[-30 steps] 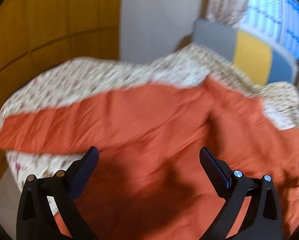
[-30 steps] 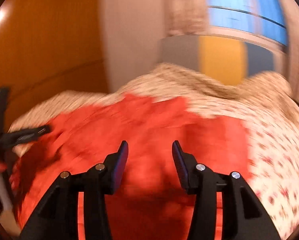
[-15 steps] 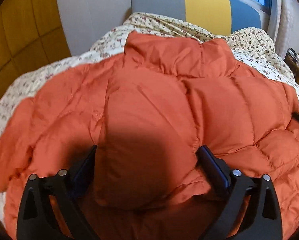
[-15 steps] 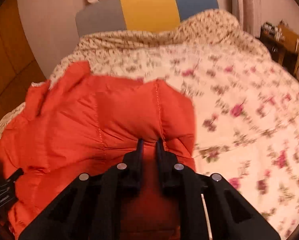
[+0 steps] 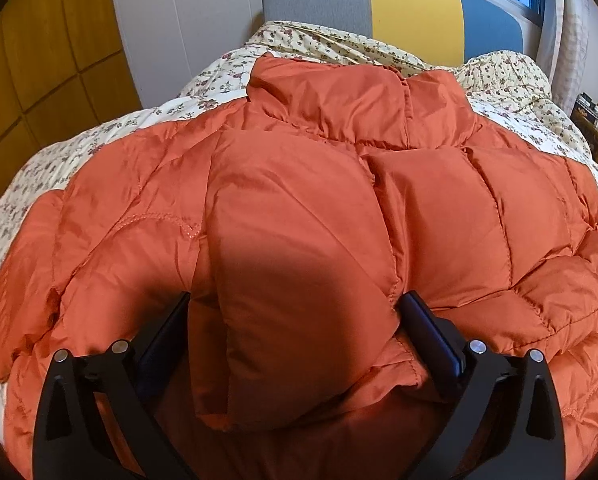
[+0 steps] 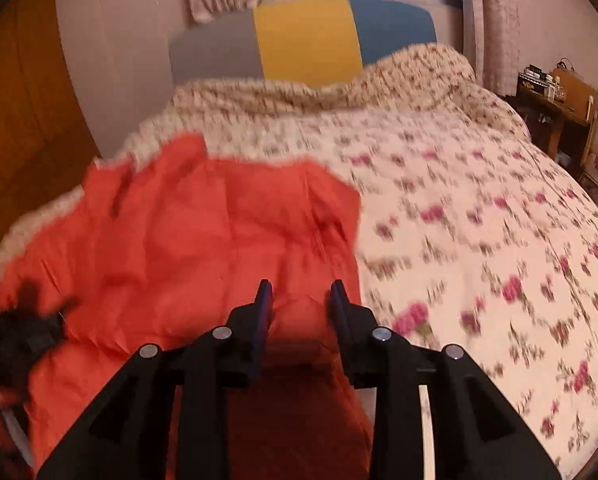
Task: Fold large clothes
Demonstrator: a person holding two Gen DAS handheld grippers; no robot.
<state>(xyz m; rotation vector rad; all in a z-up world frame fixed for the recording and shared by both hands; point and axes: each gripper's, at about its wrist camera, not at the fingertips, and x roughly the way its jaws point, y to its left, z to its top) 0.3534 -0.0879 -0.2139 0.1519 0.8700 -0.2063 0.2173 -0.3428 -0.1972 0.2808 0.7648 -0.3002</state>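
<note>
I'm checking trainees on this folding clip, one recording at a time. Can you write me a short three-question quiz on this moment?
1. True or false: the orange quilted puffer jacket lies on a plain white sheet.
2. What sits between the left gripper fingers? A) a folded, padded part of the jacket B) a pillow C) nothing
3. Fill in: behind the cream floral bedspread stands a headboard with grey, ______ and blue panels.

Key: 1 false, it lies on the floral bedspread; 2 A; 3 yellow.
</note>
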